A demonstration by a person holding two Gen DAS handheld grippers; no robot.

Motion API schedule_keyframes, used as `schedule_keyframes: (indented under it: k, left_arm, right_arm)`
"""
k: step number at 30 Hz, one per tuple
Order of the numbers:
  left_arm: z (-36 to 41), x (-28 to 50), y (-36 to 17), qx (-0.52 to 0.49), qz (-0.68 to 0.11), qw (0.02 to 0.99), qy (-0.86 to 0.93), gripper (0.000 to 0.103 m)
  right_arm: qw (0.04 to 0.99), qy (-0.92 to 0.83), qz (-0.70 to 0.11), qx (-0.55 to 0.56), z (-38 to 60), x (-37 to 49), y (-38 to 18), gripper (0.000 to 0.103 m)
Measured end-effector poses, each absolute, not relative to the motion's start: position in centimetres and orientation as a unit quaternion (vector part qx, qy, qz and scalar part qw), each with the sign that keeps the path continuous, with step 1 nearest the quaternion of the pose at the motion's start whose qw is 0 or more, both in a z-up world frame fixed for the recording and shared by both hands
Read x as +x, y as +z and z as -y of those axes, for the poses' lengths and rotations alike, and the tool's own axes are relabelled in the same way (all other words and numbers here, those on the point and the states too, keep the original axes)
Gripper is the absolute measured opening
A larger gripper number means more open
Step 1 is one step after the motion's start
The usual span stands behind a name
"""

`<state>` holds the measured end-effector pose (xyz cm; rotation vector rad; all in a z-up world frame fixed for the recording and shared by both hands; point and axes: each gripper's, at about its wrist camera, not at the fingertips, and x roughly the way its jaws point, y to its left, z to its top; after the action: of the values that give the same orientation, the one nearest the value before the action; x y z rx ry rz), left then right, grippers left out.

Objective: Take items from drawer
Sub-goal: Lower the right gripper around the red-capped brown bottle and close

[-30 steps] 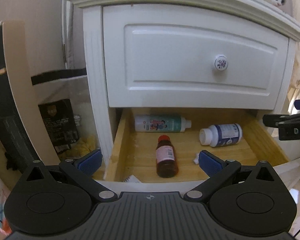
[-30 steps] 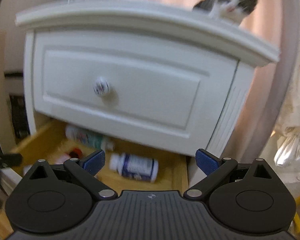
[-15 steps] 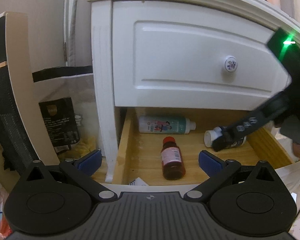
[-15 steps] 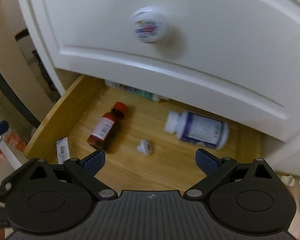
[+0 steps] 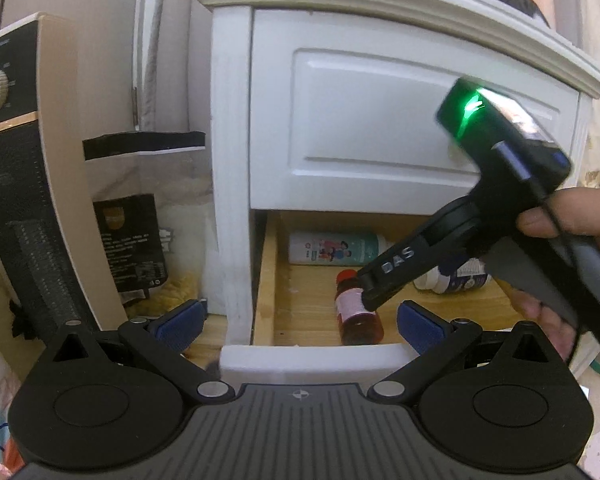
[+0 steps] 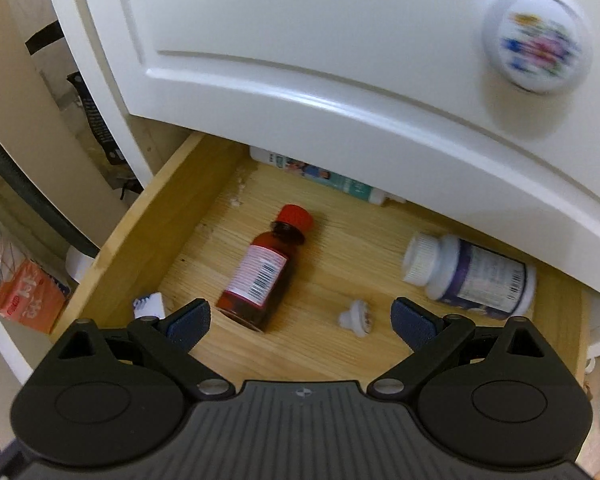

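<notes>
- Black and ribbed, the left gripper (image 5: pixel 300 322) sits low before the drawer's white front edge (image 5: pixel 312 358), its blue-padded fingers spread wide and holding nothing.
- The right gripper (image 6: pixel 302 320) tilts down over the open drawer (image 6: pixel 147 236), its fingers likewise wide apart and empty, above the wooden floor near the front.
- In the left wrist view a hand (image 5: pixel 568 224) grips the right gripper's handle as it slants down from the right.
- A brown bottle with a red cap (image 6: pixel 261 270) lies toward the drawer's left side.
- A small white knob (image 6: pixel 358 318) lies near the front edge.
- A white pill bottle (image 6: pixel 470 276) lies by the right side.
- A white-and-teal bottle (image 6: pixel 324 176) lies along the back edge, under the closed upper drawer (image 6: pixel 340 40).
</notes>
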<state>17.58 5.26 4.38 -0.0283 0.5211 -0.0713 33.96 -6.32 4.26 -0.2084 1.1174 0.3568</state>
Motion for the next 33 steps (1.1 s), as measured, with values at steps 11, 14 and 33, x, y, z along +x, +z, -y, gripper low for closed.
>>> schedule_keyframes:
  k: [11,14,33]
  left_arm:
    - [-5.2,16.9,4.3,0.008,-0.244,0.969,-0.041,0.103]
    - [-5.2,17.0,4.2,0.006,-0.244,0.969,-0.040,0.103]
    - [-6.8,16.9,4.0,-0.027,-0.248,0.967,-0.052,0.103]
  right_arm:
    - [0.819,0.150,-0.536,-0.139,3.1,34.8,3.0,0.103]
    - [0.820,0.150,-0.534,-0.141,2.7,34.9,2.9,0.103]
    - [0.788,0.135,-0.580,-0.159,1.7,38.1,1.7,0.048]
